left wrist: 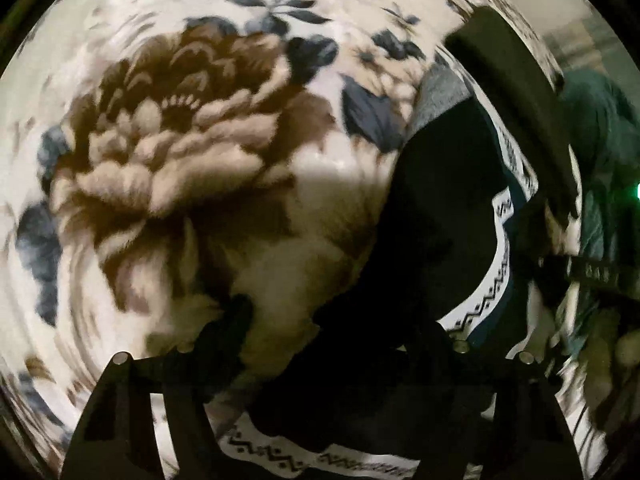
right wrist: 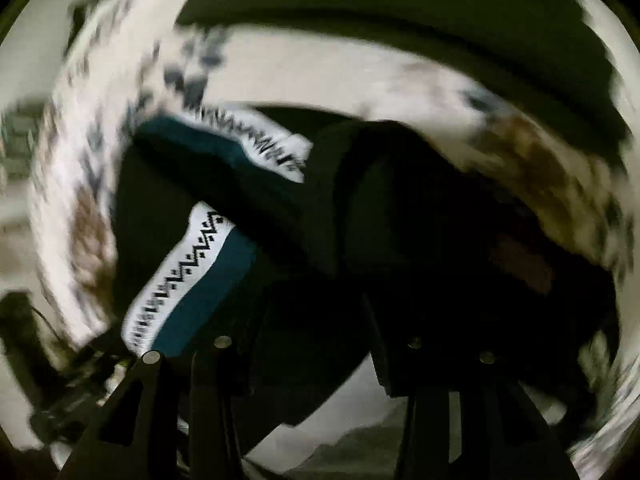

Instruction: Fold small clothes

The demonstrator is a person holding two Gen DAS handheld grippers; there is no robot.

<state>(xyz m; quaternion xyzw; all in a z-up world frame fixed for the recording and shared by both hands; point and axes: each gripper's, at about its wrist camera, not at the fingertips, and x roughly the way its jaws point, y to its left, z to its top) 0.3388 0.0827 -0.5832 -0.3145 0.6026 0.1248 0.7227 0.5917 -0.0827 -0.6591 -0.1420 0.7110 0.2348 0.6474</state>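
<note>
Gathering the dark garment on the floral blanket: left gripper gapes beside it, unclamped; right gripper's hold is unclear. Next, grip the patterned waistband.

Black garment with white zigzag-patterned band, cream blanket with brown-and-navy flowers

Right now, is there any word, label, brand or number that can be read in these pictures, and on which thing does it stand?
No text can be read.
White band on the dark garment: only a black zigzag pattern, no letters.
Dark strap at the right edge of the left wrist view: pale marks, too blurred to read.
Floral blanket: no text.
</note>
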